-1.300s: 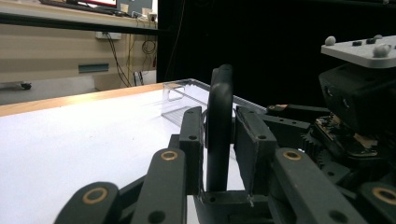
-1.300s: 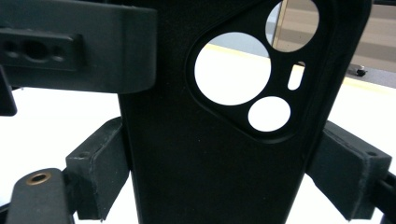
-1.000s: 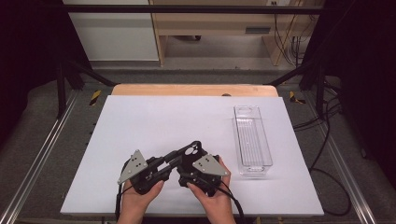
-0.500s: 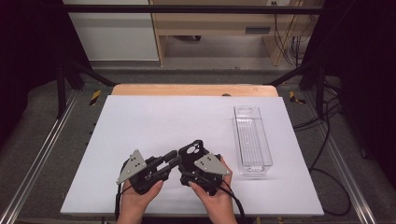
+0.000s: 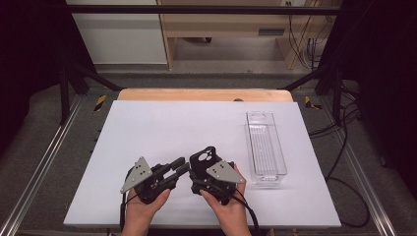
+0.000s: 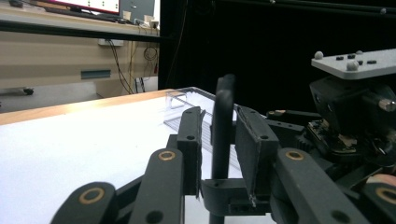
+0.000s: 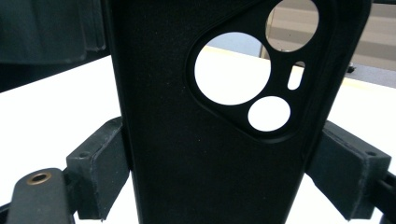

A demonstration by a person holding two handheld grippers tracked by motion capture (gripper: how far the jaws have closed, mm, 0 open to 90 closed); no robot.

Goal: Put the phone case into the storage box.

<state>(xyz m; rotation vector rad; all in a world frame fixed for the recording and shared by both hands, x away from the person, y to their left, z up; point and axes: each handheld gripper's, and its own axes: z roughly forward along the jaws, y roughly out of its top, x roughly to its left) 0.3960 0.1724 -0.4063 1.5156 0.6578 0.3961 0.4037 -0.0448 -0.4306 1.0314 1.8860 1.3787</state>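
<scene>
Compared with a second ago, both grippers sit a little closer to the near edge of the white table, and the phone case now stands more upright between them.

On the left, the left gripper is held low over the table by the person's left hand, and it points to the right, toward the case. In the left gripper view its two jaws stand on each side of the case's thin edge, with a small gap visible at each pad, so I judge it open around the case and not yet pressing it.

In the middle is the black phone case, with its camera cut-out at the far end. The right gripper holds it by the two long sides; in the right gripper view both pads touch the case walls, so it is closed on the case.

On the right, well apart from the hands, a clear plastic tray lies empty on the table.

The risk I see is in the handover. The case is soft and thin, so if the left jaws close off-centre, or the right gripper releases too early, the case could bend, twist out or fall on the table.
</scene>
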